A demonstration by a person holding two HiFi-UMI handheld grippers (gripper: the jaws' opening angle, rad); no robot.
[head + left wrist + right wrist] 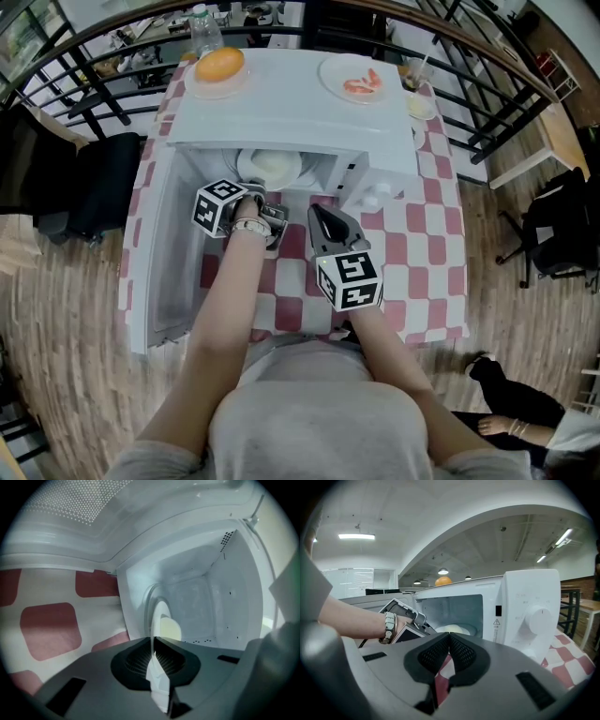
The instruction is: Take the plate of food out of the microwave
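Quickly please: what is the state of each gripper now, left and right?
Left gripper: closed on the rim of the plate.
Right gripper: closed, holding nothing.

No words or numbers legible.

Microwave point(520, 585), control panel point(513, 634): one warning triangle point(496, 621) at 9 o'clock of the dial point(539, 619). Fine print point(526, 602) at 12 o'clock of the dial, too small to read.

Left marker cube point(218, 207), right marker cube point(349, 279): black-and-white square codes, no letters or digits made out.
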